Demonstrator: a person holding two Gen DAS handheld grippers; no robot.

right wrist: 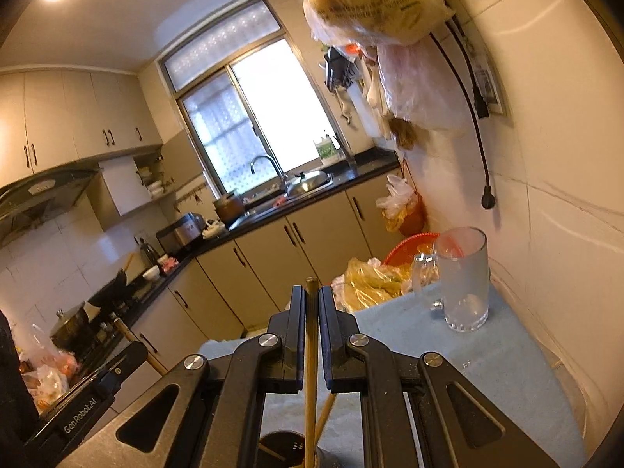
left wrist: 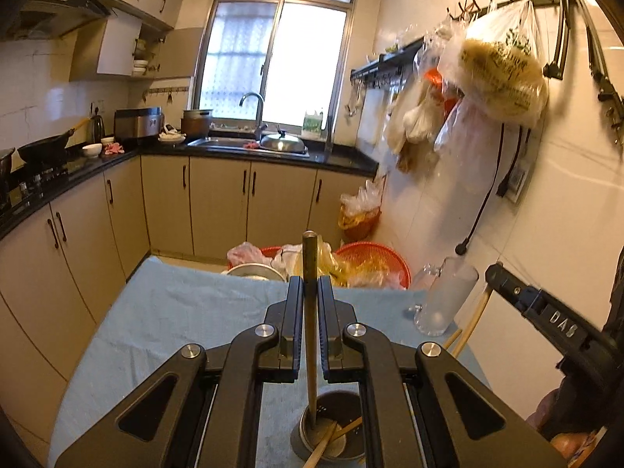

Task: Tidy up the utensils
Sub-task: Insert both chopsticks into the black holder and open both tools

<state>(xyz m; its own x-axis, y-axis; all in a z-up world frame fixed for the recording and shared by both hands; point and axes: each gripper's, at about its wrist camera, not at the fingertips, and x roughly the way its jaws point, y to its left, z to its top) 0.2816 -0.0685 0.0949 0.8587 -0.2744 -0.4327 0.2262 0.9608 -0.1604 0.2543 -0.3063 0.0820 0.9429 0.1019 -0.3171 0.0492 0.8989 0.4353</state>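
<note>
My left gripper [left wrist: 310, 284] is shut on a brown chopstick [left wrist: 310, 327] held upright; its lower end stands in a dark round utensil holder [left wrist: 331, 435] on the blue cloth, where other chopsticks lean. My right gripper [right wrist: 311, 294] is shut on another chopstick [right wrist: 311, 374], also upright, its lower end going down to the same holder [right wrist: 282, 448] at the bottom edge. The right gripper's body shows at the right of the left wrist view [left wrist: 546, 312]. The left gripper's body shows at the lower left of the right wrist view [right wrist: 85, 413].
A frosted glass mug [left wrist: 444, 296] stands on the blue-cloth table [left wrist: 175, 312] near the wall, also in the right wrist view [right wrist: 464, 277]. Red baskets with plastic bags [left wrist: 374, 265] lie beyond the table's far edge. Bags hang on the right wall. Kitchen counter and sink stand behind.
</note>
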